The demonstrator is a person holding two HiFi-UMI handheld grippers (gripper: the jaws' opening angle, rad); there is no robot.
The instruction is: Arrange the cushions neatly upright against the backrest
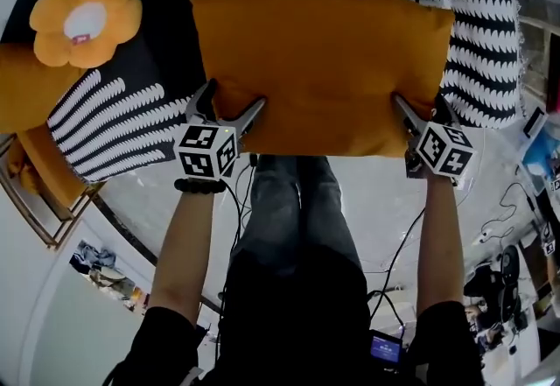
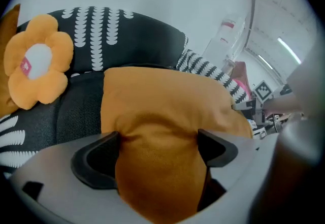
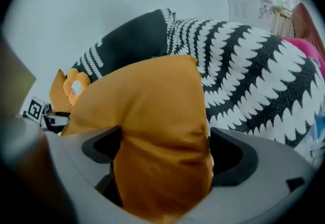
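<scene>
Head view: orange cushion (image 1: 324, 69) is seen broad face up over the black-and-white sofa (image 1: 122, 117), long axis left-right, near edge toward the person. Left gripper (image 1: 234, 97) and right gripper (image 1: 418, 104) jaws are spread wide, each clamped on that near edge. Flower cushion (image 1: 85, 18) tag is unreadable.

Lab-style room: patterned sofa (image 1: 114, 117), floor cables (image 1: 506, 220), fiducial marker (image 2: 262, 90).
</scene>
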